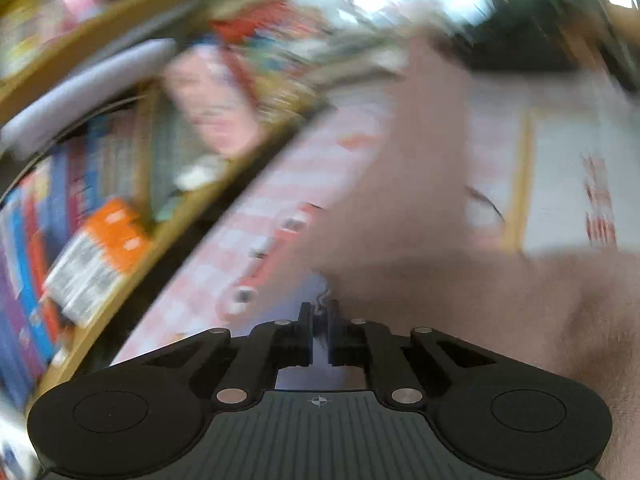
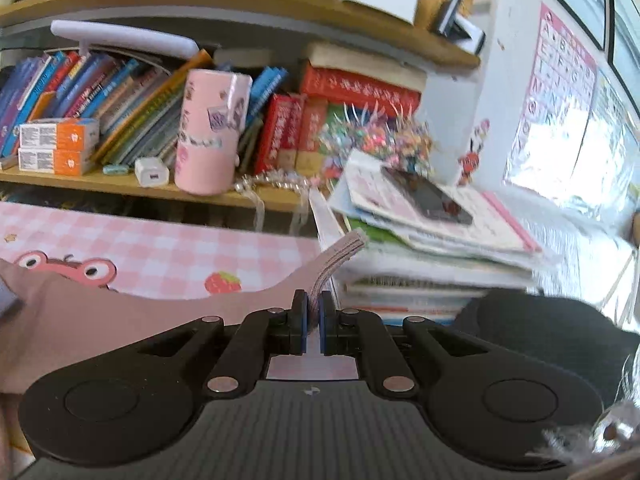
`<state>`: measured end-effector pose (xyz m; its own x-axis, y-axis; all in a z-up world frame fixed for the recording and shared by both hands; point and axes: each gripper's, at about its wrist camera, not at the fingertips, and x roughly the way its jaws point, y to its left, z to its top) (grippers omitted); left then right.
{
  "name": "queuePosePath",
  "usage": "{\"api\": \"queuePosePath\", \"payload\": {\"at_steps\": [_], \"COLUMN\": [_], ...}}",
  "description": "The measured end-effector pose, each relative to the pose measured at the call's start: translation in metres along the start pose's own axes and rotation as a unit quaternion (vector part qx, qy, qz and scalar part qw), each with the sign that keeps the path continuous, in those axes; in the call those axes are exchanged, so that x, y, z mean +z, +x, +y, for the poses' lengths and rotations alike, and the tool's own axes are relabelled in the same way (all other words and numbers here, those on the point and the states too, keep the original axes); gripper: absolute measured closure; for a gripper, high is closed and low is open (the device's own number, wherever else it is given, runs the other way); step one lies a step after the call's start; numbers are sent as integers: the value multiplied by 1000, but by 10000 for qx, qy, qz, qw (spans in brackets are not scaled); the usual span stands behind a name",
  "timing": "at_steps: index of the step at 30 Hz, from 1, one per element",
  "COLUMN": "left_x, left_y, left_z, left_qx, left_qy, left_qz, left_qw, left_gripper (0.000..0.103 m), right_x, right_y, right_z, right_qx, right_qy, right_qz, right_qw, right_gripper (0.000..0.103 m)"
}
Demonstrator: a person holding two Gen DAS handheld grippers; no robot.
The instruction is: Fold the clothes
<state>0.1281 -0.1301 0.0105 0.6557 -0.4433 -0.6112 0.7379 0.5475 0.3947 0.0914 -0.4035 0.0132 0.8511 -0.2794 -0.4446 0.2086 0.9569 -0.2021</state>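
Both tongs, left tongs [image 1: 319, 322] and right tongs [image 2: 314, 314], are clenched on the mauve garment [image 2: 120, 320] stretched between them above the counter [image 2: 160, 248]; a thin edge grip risks slipping free, and the stacked books [image 2: 432, 264] just beyond the right tongs risk snagging it.

Both wrist cams low, close over pink checked mat [image 2: 152, 240], facing bookshelf [image 2: 120, 184]; left view blurred, tilted.
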Motion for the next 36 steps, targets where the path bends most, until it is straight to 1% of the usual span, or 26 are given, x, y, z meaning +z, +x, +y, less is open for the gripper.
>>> {"api": "queuePosePath", "payload": {"at_steps": [2, 3, 5, 6, 7, 9, 11, 13, 16, 20, 22, 25, 27, 29, 31, 34, 36], "left_x": [-8, -16, -33, -46, -62, -94, -128, -164, -214, -257, -274, -294, -308, -319, -327, -330, -331], "left_y": [-28, -45, -78, -96, -113, -145, -173, -196, -216, -215, -214, -220, -224, -230, -234, -234, -233], "left_z": [42, 63, 105, 127, 146, 181, 206, 225, 243, 239, 237, 237, 237, 239, 238, 232, 231], "left_qx": [160, 329, 684, 957, 1269, 1897, 2539, 3125, 3335, 3486, 3522, 3642, 3722, 3812, 3775, 3739, 3733], "left_qy": [-650, -911, -1426, -1666, -1876, -2232, -2449, -2645, -3187, -3340, -3474, -3676, -3808, -3977, -4076, -4000, -3976], "left_qz": [-270, -364, -547, -576, -550, -443, -252, -8, 276, 720, 782, 822, 847, 836, 857, 947, 960], "left_qw": [9974, 9946, 9859, 9797, 9725, 9551, 9354, 9123, 8868, 8728, 8655, 8518, 8422, 8304, 8271, 8314, 8327], "left_gripper": [96, 96, 96, 96, 96, 96, 96, 96, 96, 96, 96, 96, 96, 96, 96, 96, 96], "right_x": [-7, -9, -12, -13, -14, -16, -18, -19, -23, -29, -31, -33, -33, -34, -36, -42, -46], "right_y": [2, 3, 5, 6, 7, 9, 12, 16, 22, 28, 29, 27, 26, 25, 24, 23, 22], "right_z": [-5, -8, -11, -12, -13, -15, -15, -15, -15, -15, -15, -16, -19, -21, -24, -24, -24], "right_qx": [-11, -22, -59, -73, -81, -92, -167, -341, -677, -834, -832, -850, -915, -1039, -1078, -1085, -1075], "right_qy": [53, 73, 93, 105, 122, 158, 154, 126, 69, 107, 95, 30, 31, 25, 69, 31, 45], "right_qz": [74, 108, 156, 179, 198, 244, 272, 273, 312, 467, 535, 587, 596, 597, 621, 705, 766], "right_qw": [10000, 9999, 9998, 9998, 9997, 9995, 9994, 9990, 9972, 9954, 9950, 9946, 9940, 9928, 9922, 9916, 9912], "right_gripper": [98, 98, 98, 98, 98, 98, 98, 98, 98, 98, 98, 98, 98, 98, 98, 98, 98]}}
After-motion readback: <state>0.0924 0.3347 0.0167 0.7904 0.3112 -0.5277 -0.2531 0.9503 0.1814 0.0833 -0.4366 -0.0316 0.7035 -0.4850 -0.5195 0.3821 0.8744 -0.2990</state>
